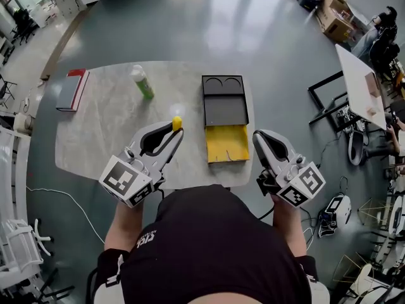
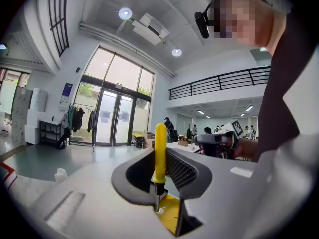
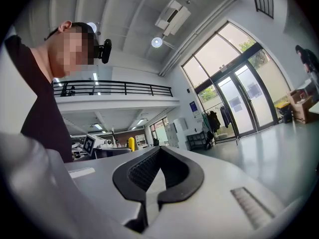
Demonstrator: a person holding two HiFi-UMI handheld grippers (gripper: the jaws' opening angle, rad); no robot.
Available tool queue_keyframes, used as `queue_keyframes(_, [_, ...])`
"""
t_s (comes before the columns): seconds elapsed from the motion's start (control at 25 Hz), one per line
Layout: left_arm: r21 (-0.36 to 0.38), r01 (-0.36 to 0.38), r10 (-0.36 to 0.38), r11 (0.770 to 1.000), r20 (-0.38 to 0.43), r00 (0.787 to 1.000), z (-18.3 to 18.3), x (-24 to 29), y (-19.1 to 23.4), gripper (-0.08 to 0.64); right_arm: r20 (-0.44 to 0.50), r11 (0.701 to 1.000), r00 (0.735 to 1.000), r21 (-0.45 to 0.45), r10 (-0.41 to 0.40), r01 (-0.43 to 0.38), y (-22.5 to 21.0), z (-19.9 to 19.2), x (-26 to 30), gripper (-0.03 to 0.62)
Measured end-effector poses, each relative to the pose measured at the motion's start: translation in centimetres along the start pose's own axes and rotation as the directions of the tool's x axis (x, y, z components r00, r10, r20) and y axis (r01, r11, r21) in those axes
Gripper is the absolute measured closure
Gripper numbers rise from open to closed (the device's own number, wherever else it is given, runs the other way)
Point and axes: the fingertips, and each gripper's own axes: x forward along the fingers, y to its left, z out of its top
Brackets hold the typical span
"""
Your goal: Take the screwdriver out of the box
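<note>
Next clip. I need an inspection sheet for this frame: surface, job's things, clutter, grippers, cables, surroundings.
Surface: pale table, no spills seen.
Job's things: yellow-handled screwdriver is out of the black box; nothing seen in the box's open yellow tray.
Clutter: green-and-white bottle lying on its side; red-edged book at the table's left edge.
Grippers: left gripper shut on the screwdriver; right gripper shut, empty.
Cables: white cable on the floor at left; dark cable at right.
Surroundings: white side table, cardboard boxes.

One screwdriver (image 1: 177, 123), one box (image 1: 225, 111) — one bottle (image 1: 142, 82), one notebook (image 1: 71, 89)
</note>
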Motion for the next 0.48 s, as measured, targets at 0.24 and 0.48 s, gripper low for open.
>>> queue_keyframes(0.24, [-0.011,-0.004,0.004,1.000,0.013,1.000,-0.26,0.16,0.10,0.491,-0.012,1.000,1.000,-0.002,0.009,-0.009,0.16,-0.47,-0.06,0.580])
queue_keyframes(0.48, [-0.016,0.002,-0.002,1.000,0.000,1.000,-0.48,0.47,-0.13,0.491,-0.003,1.000,1.000,0.012,-0.008,0.008,-0.11,-0.47,-0.91,0.580])
